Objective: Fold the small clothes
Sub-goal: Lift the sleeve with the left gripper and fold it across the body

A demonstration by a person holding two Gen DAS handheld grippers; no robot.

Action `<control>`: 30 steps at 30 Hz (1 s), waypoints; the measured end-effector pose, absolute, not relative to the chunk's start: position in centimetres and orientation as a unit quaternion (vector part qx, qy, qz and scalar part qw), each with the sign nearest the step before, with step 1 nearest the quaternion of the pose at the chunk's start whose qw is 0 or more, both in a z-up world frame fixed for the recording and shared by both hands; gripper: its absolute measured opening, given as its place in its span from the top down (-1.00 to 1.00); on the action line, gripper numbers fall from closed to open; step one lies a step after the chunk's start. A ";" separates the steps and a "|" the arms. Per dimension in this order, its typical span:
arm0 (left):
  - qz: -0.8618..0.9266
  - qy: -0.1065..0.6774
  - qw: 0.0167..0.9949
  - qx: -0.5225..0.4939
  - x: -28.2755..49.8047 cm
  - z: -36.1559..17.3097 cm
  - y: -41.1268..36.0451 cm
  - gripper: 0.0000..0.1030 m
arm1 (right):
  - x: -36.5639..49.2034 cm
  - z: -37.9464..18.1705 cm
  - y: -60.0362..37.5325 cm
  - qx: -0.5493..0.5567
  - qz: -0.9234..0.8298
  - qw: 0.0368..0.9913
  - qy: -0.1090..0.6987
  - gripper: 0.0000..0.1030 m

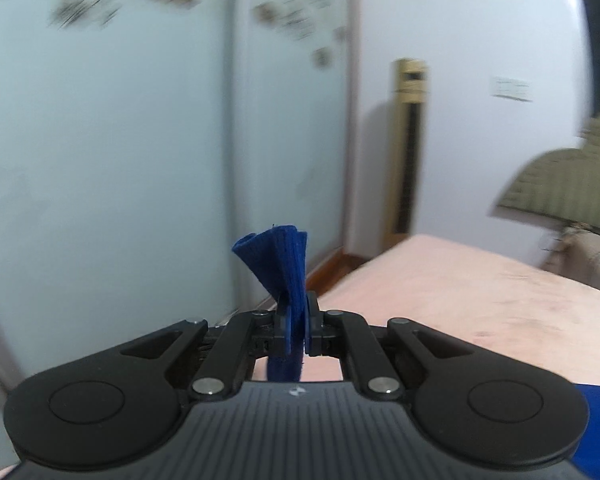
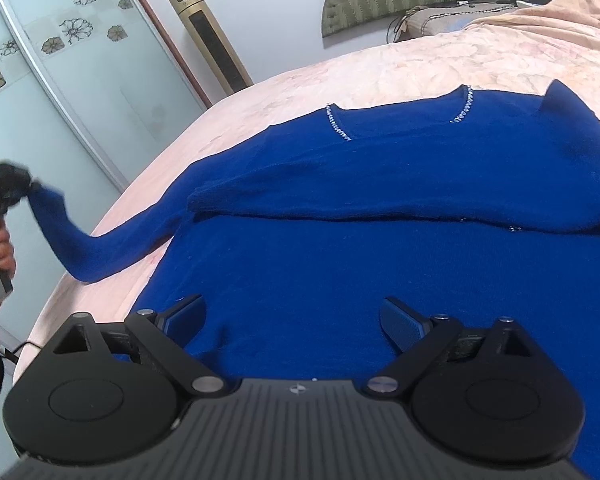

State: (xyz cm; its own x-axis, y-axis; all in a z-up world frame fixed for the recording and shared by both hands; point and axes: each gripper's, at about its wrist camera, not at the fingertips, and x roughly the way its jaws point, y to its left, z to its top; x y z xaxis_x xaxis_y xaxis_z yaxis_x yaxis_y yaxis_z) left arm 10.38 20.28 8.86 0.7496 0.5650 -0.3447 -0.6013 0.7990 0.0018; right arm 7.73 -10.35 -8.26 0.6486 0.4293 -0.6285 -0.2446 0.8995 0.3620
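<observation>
Through my left wrist camera, my left gripper [image 1: 296, 320] has its jaws pinched tight on the cuff of the royal-blue knitted sweater's sleeve [image 1: 278, 264] — the bunched fabric fans up above the pads and hangs down below them. Beyond lie the pink floral bedspread [image 1: 480, 292] on the right, the pale sliding wardrobe doors [image 1: 120, 140] on the left and a tall gold tower fan [image 1: 408, 148] against the far wall, all blurred.

Through my right wrist camera, my right gripper [image 2: 296, 320] has its jaws spread wide, holding nothing, just above the near part of the sweater [image 2: 380, 208]. The sweater lies spread on the bedspread [image 2: 420, 60], its sparkly-trimmed neckline [image 2: 338, 126] on the far side. Its left sleeve [image 2: 80, 248] stretches off the bed's edge up to my left gripper [image 2: 24, 186], held in a hand [image 2: 2, 248].
</observation>
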 end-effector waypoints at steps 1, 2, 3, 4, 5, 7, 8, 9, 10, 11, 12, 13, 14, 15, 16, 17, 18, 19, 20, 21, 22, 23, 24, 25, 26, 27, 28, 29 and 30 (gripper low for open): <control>0.299 0.162 0.939 -0.048 10.7 9.2 18.9 0.89 | 7.7 -8.3 -10.5 0.126 0.186 0.900 0.374 -0.87; 0.285 0.158 0.944 -0.041 11.1 9.5 17.5 0.89 | 7.6 -8.2 -10.7 0.128 0.185 0.900 0.374 -0.87; 0.271 0.156 0.949 -0.035 11.6 9.8 16.1 0.89 | 7.5 -8.2 -10.8 0.129 0.184 0.900 0.373 -0.87; 0.258 0.156 0.953 -0.033 12.5 9.9 15.1 0.89 | 7.4 -8.1 -11.0 0.130 0.182 0.901 0.372 -0.87; 0.246 0.156 0.956 -0.033 13.0 10.1 13.9 0.89 | 7.4 -8.1 -11.2 0.131 0.180 0.901 0.371 -0.87; 0.220 0.162 0.961 -0.034 13.9 10.2 11.6 0.89 | 7.3 -8.1 -11.6 0.133 0.175 0.902 0.371 -0.87; 0.208 0.167 0.963 -0.034 14.1 10.2 10.8 0.89 | 7.2 -8.0 -11.9 0.134 0.173 0.903 0.369 -0.87; 0.193 0.172 0.966 -0.031 14.6 9.9 9.7 0.89 | 7.1 -8.0 -12.1 0.135 0.171 0.904 0.368 -0.87; 0.180 0.175 0.968 -0.026 14.9 9.8 8.6 0.89 | 7.0 -7.9 -12.3 0.136 0.168 0.905 0.366 -0.87; 0.168 0.179 0.969 -0.020 15.3 9.8 7.4 0.89 | 7.0 -7.9 -12.5 0.137 0.166 0.906 0.365 -0.88; 0.159 0.182 0.970 -0.017 15.7 9.7 6.6 0.89 | 7.0 -7.9 -12.8 0.139 0.163 0.906 0.364 -0.88; 0.148 0.186 0.971 -0.016 16.1 9.4 5.7 0.89 | 7.1 -7.9 -13.1 0.140 0.161 0.907 0.364 -0.88; 0.139 0.191 0.972 -0.016 16.7 9.0 5.2 0.89 | 7.1 -8.0 -13.3 0.142 0.158 0.907 0.364 -0.88; 0.130 0.197 0.972 -0.016 17.1 8.7 4.4 0.89 | 7.1 -8.0 -13.4 0.143 0.156 0.907 0.364 -0.88; 0.122 0.205 0.971 -0.016 17.6 8.5 3.6 0.89 | 7.1 -8.1 -13.5 0.143 0.154 0.907 0.365 -0.88; 0.115 0.212 0.970 -0.017 18.2 8.3 3.0 0.89 | 7.1 -8.2 -13.6 0.143 0.152 0.907 0.366 -0.88; 0.107 0.220 0.969 -0.018 18.8 8.0 2.5 0.89 | 7.1 -8.2 -13.7 0.143 0.151 0.907 0.366 -0.88; 0.099 0.227 0.969 -0.016 19.3 7.8 1.7 0.89 | 7.0 -8.2 -13.8 0.143 0.150 0.907 0.365 -0.88; 0.093 0.232 0.968 -0.012 19.5 7.6 1.0 0.89 | 6.9 -8.2 -13.8 0.143 0.150 0.908 0.364 -0.88; 0.086 0.235 0.968 -0.009 19.3 7.3 0.0 0.89 | 6.8 -8.1 -13.8 0.142 0.149 0.909 0.363 -0.88; 0.078 0.238 0.968 -0.007 19.4 7.3 -0.7 0.89 | 6.7 -8.1 -13.9 0.141 0.148 0.909 0.363 -0.88; 0.069 0.240 0.968 -0.004 19.5 7.1 -1.5 0.89 | 6.6 -8.1 -14.0 0.140 0.146 0.910 0.362 -0.88; 0.059 0.240 0.969 -0.001 19.4 7.0 -2.1 0.89 | 6.5 -8.1 -14.2 0.139 0.144 0.910 0.362 -0.88; 0.051 0.240 0.969 0.003 19.2 6.9 -3.0 0.89 | 6.4 -8.1 -14.4 0.139 0.142 0.911 0.362 -0.88; 0.041 0.240 0.970 0.006 19.2 6.8 -3.9 0.89 | 6.3 -8.2 -14.7 0.140 0.138 0.911 0.362 -0.88; 0.031 0.241 0.970 0.009 19.2 6.8 -4.6 0.89 | 6.1 -8.2 -15.0 0.143 0.135 0.911 0.362 -0.88; 0.021 0.243 0.970 0.013 19.1 6.6 -5.4 0.89 | 5.9 -8.2 -15.3 0.146 0.131 0.912 0.360 -0.88; 0.013 0.243 0.970 0.019 19.0 6.5 -6.3 0.89 | 5.8 -8.1 -15.6 0.149 0.127 0.913 0.358 -0.88; 0.007 0.243 0.970 0.023 18.9 6.4 -7.0 0.89 | 5.7 -8.1 -15.8 0.151 0.124 0.913 0.357 -0.88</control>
